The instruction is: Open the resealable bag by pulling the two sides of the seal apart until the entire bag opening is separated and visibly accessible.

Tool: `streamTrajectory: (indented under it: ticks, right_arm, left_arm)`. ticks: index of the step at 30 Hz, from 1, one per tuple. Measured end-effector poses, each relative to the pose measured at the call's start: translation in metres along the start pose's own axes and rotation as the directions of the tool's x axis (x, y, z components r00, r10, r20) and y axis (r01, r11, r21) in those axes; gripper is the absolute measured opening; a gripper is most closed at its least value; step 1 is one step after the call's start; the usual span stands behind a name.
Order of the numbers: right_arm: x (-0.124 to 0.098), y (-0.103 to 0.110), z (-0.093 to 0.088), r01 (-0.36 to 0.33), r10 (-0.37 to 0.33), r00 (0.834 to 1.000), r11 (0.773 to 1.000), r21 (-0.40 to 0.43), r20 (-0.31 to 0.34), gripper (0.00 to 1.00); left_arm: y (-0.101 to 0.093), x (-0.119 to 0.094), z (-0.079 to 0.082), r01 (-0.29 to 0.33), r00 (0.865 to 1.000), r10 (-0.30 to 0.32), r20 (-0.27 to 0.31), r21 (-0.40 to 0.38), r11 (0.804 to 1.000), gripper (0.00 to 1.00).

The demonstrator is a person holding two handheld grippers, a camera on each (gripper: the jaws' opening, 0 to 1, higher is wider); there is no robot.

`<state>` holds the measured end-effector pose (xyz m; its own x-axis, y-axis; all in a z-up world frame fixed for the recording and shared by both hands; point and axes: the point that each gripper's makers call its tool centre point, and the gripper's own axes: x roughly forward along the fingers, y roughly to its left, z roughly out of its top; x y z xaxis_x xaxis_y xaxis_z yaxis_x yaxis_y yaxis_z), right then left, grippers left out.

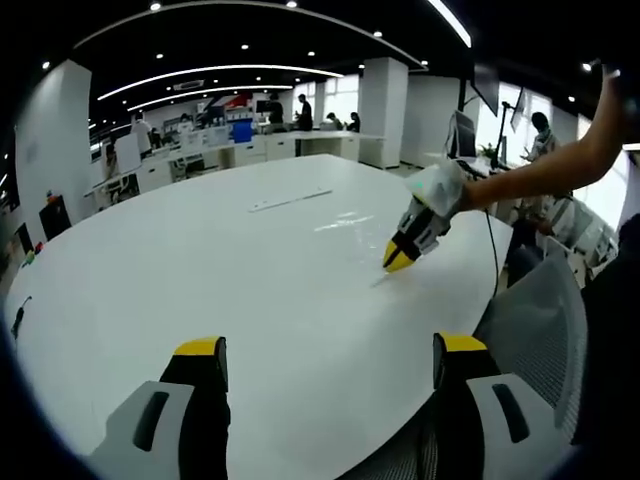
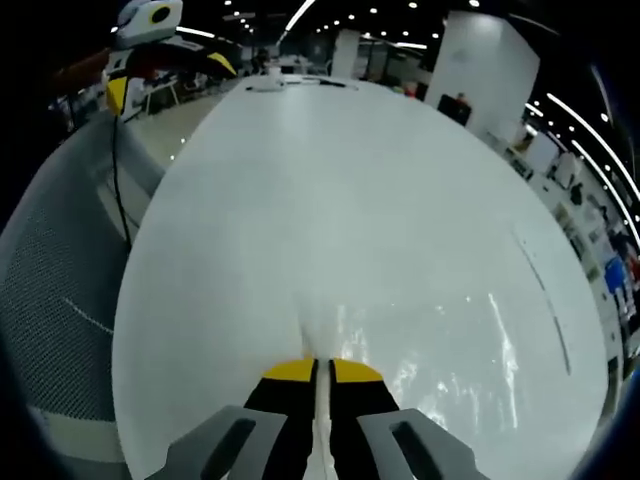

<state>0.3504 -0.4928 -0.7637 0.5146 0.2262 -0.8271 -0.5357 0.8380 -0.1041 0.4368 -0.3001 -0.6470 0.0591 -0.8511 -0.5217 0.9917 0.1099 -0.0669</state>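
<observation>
Now the right tongs (image 2: 318, 372) are pressing their yellow-tipped jaws nearly together on a thin edge of the resealable bag (image 2: 420, 350), a clear film that is lying flat on the white bench (image 2: 330, 170) and showing mostly as glare just beyond the jaw tips. Seen from the left gripper view, those same right tongs (image 1: 398, 262) are coming in from a person's outstretched arm (image 1: 540, 170) and touching down on the bag (image 1: 345, 222), whose faint shine is spreading over the bench (image 1: 200, 260) just behind them. The left tongs (image 1: 330, 350) are hanging with their jaws standing wide apart and gripping nothing, near the bench edge and well apart from the bag. A grey mesh chair (image 1: 540, 320) is sitting just beside the bench on the side nearest the right tongs, and it is showing again in the right gripper view (image 2: 60, 290). A thin pale strip (image 1: 290, 200) is lying on the bench beyond the bag
</observation>
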Motion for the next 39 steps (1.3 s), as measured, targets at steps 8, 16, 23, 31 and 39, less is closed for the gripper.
streamTrajectory:
  ticks: [8,16,23,31,39]
  right_arm:
    - [-0.008,0.014,0.01,-0.021,0.021,1.0,1.0,-0.021,0.01,0.0]
    - [-0.013,0.027,0.019,-0.034,0.035,0.999,0.999,-0.022,0.024,0.0]
    - [-0.014,0.047,0.029,-0.067,0.069,0.997,0.997,-0.036,0.04,0.0]
    - [-0.018,0.057,0.039,-0.076,0.079,0.995,0.996,-0.043,0.059,0.0]
    - [-0.019,0.071,0.045,-0.097,0.1,0.993,0.994,-0.053,0.068,0.0]
  left_arm:
    - [-0.012,0.005,0.002,0.034,0.999,-0.034,-0.007,0.032,0.999,0.82]
    - [-0.022,0.009,0.005,0.061,0.998,-0.061,-0.008,0.057,0.997,0.82]
    - [-0.031,0.013,0.004,0.089,0.996,-0.088,-0.016,0.076,0.993,0.8]
    - [-0.039,0.018,0.001,0.115,0.993,-0.111,-0.037,0.115,0.987,0.8]
    - [-0.057,0.027,-0.012,0.186,0.981,-0.174,-0.086,0.155,0.97,0.77]
